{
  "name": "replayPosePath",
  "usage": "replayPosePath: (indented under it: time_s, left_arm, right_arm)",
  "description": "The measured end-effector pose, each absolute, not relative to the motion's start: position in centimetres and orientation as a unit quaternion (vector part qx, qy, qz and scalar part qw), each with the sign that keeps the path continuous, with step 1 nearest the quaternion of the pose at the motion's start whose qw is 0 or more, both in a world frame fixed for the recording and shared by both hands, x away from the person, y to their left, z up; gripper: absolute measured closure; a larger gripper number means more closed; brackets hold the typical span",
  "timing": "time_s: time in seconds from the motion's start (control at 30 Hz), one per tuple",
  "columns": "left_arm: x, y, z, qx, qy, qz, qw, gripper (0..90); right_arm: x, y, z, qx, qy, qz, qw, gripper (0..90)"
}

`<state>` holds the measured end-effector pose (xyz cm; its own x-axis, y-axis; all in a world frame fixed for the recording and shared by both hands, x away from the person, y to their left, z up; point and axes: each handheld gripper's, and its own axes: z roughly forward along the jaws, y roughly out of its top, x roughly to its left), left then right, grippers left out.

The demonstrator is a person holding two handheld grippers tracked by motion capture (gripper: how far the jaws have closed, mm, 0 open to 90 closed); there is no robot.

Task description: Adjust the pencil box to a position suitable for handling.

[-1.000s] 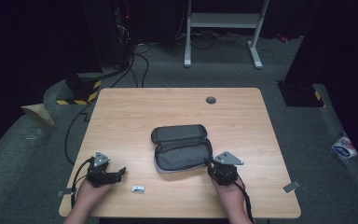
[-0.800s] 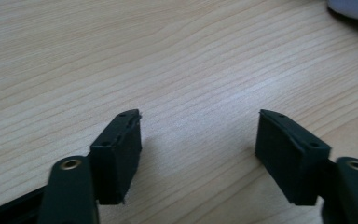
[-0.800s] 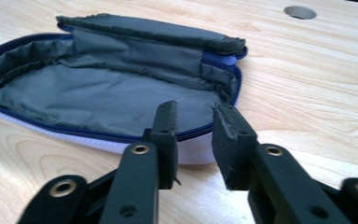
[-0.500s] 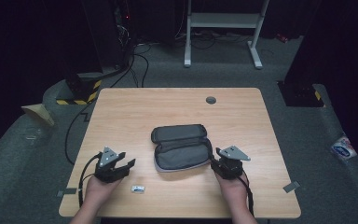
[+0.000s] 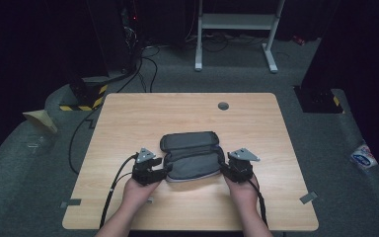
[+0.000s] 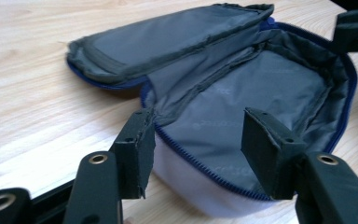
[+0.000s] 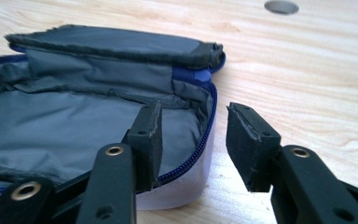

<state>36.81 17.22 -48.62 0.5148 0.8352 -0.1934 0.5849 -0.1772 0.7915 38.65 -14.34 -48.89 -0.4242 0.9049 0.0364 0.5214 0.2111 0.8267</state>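
A grey zip pouch with a blue zipper lies unzipped in the middle of the wooden table, its lid flap folded back. My left gripper is at the pouch's left end. Its jaws closed a good way and have just been opening a little. They straddle the near rim without pressing it. My right gripper is at the right end and has just been opening. One finger is inside the pouch and the other is outside, with a gap around the wall.
A round grey grommet sits in the tabletop near the far edge. Tape pieces mark the near corners. Cables trail from both grippers toward the near edge. A white shelf stand is on the floor beyond the table.
My left hand has moved right and forward from beside a small white item to the pouch's left end. The right gripper has shifted slightly at the right end.
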Motion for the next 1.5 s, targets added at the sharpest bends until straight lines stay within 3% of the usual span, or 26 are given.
replayPosePath:
  time_s: [0.17, 0.47, 0.77, 1.2, 1.5]
  left_arm:
    - [37.1, 16.7, -49.0, 0.760, 0.475, 0.136, 0.423, 45.9]
    - [37.8, 17.1, -49.4, 0.759, 0.484, 0.149, 0.408, 64.2]
    - [38.5, 17.4, -49.6, 0.754, 0.488, 0.162, 0.409, 73.5]
    - [40.0, 17.0, -49.5, 0.755, 0.485, 0.184, 0.400, 77.8]
    - [39.9, 16.7, -49.5, 0.754, 0.483, 0.190, 0.402, 78.7]
  right_arm:
    - [38.8, -14.2, -49.6, 0.485, 0.745, 0.399, 0.226, 54.9]
    - [37.2, -13.2, -50.2, 0.473, 0.755, 0.400, 0.217, 55.8]
    - [36.4, -12.8, -50.4, 0.467, 0.754, 0.406, 0.220, 56.9]
    - [38.8, -13.1, -50.6, 0.479, 0.751, 0.393, 0.228, 59.2]
    - [40.2, -13.3, -50.6, 0.476, 0.757, 0.378, 0.239, 68.8]
